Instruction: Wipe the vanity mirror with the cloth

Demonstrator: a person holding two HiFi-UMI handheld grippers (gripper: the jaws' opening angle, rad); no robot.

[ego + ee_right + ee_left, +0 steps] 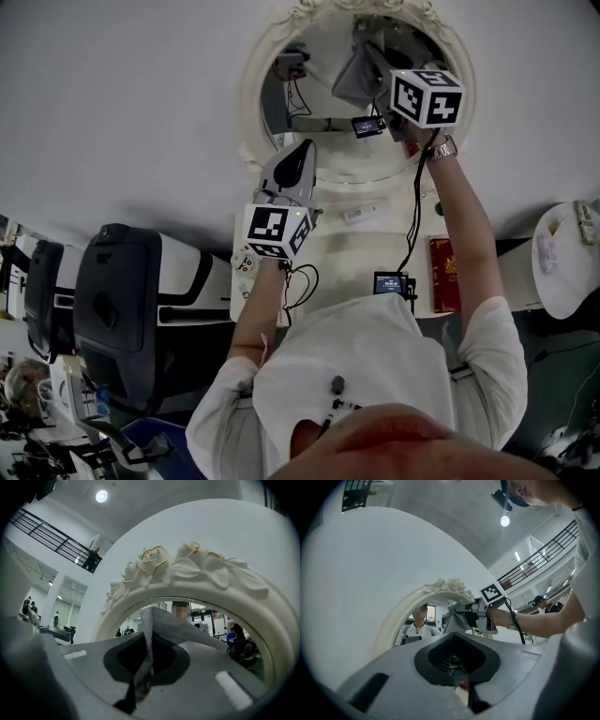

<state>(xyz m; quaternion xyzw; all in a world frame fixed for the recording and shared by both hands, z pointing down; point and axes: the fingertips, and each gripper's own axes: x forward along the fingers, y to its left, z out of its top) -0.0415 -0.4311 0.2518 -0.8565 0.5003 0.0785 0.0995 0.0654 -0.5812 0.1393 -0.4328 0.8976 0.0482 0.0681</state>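
Jaws of the right gripper (382, 92) clamp the cloth (359, 75), vanity mirror (314, 131) straight ahead; the left gripper (298, 159), closed and empty, sits lower.

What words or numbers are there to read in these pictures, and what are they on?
None can be read.
Red book: gold print, too small to read.
Marker cubes: only black-and-white square patterns, no letters.
Small screen: too small to read.
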